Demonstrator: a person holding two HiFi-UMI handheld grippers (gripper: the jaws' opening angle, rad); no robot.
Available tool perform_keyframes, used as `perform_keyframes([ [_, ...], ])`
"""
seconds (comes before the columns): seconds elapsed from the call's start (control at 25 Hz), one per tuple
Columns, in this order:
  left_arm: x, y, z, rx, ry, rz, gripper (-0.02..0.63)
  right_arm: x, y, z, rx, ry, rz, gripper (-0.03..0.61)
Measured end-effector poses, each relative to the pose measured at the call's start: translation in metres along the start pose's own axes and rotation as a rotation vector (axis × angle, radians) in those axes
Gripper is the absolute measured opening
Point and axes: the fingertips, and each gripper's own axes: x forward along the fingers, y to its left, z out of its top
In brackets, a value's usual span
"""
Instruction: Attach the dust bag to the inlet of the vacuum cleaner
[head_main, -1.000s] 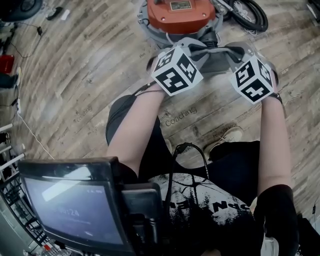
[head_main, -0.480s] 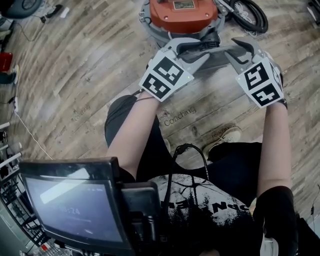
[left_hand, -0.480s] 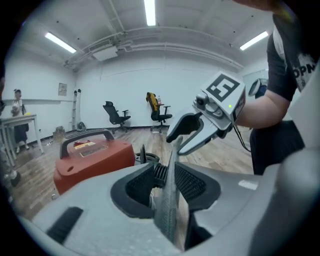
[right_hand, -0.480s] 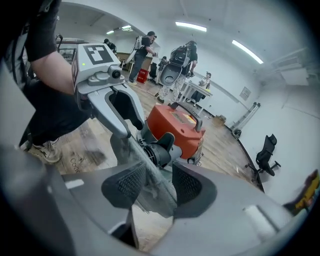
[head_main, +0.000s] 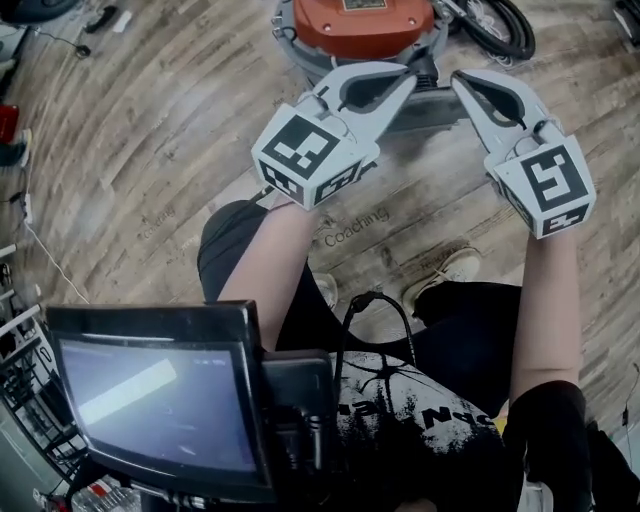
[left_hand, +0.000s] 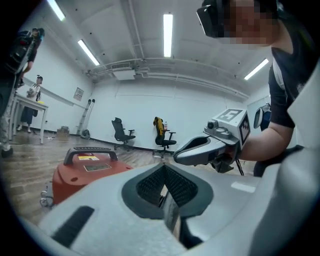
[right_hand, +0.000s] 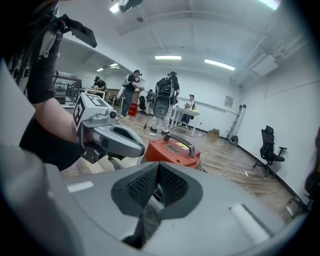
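While the person is holding both tools up off the floor (head_main: 150, 130), neither one is carrying anything. The left gripper (head_main: 408, 76) is sitting with its jaws pressed together, having just been closing. Its own view is showing only the ribbed pads (left_hand: 150, 186) meeting, with nothing between them. The right gripper (head_main: 460, 82) is doing the same: its jaws have just been closing and are resting together, empty. Both are pointing toward the red vacuum (head_main: 362, 22), which is standing on the floor just ahead of the tips.

A flat grey thing, probably the bag (head_main: 440, 105), is lying at the vacuum's foot and showing between the two tips in the head view. The grippers are covering much of it and the inlet is not showing anywhere, so whether the bag is sitting on the inlet cannot be told.

Judging by this, the attaching step is either just finishing or pausing, with both grippers clear of the work.

- **First:** the next move is calling for a look at the bag's mouth, to see whether it is sitting square on the inlet.
- **If it is loose:** both grippers are going to need to come down with jaws opening wide, each taking one side of the mouth.
- **While pushing:** the two sides are going to need even pressure, since pressing one side alone is likely to tilt the mouth off the inlet.
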Motion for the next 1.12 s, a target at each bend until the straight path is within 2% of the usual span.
perform_keyframes([
  [0.12, 0.005, -0.004, -0.003, -0.018, -0.009, -0.006, 0.000, 0.001, -0.005, 0.004, 0.027, -0.019, 0.008, 0.006],
  [0.36, -0.002, -0.012, 0.015, -0.022, 0.061, 0.005, 0.000, -0.001, -0.010, 0.036, 0.056, -0.148, 0.062, 0.005],
  [0.52, -0.020, -0.025, 0.050, -0.066, 0.107, -0.005, 0.000, -0.024, 0.005, 0.051, 0.142, -0.079, 0.101, 0.005],
  [0.64, -0.037, -0.040, 0.084, -0.114, 0.151, -0.007, 0.000, -0.043, 0.018, 0.086, 0.180, -0.056, 0.146, 0.005],
  [0.8, -0.068, -0.056, 0.154, -0.182, 0.173, 0.003, 0.000, -0.079, 0.026, 0.159, 0.202, -0.023, 0.194, 0.005],
  [1.0, -0.095, -0.062, 0.216, -0.216, 0.197, 0.051, 0.000, -0.105, 0.031, 0.218, 0.251, -0.022, 0.239, 0.005],
  [1.12, -0.115, -0.069, 0.286, -0.219, 0.192, 0.090, 0.000, -0.134, 0.026, 0.276, 0.258, -0.021, 0.261, 0.005],
])
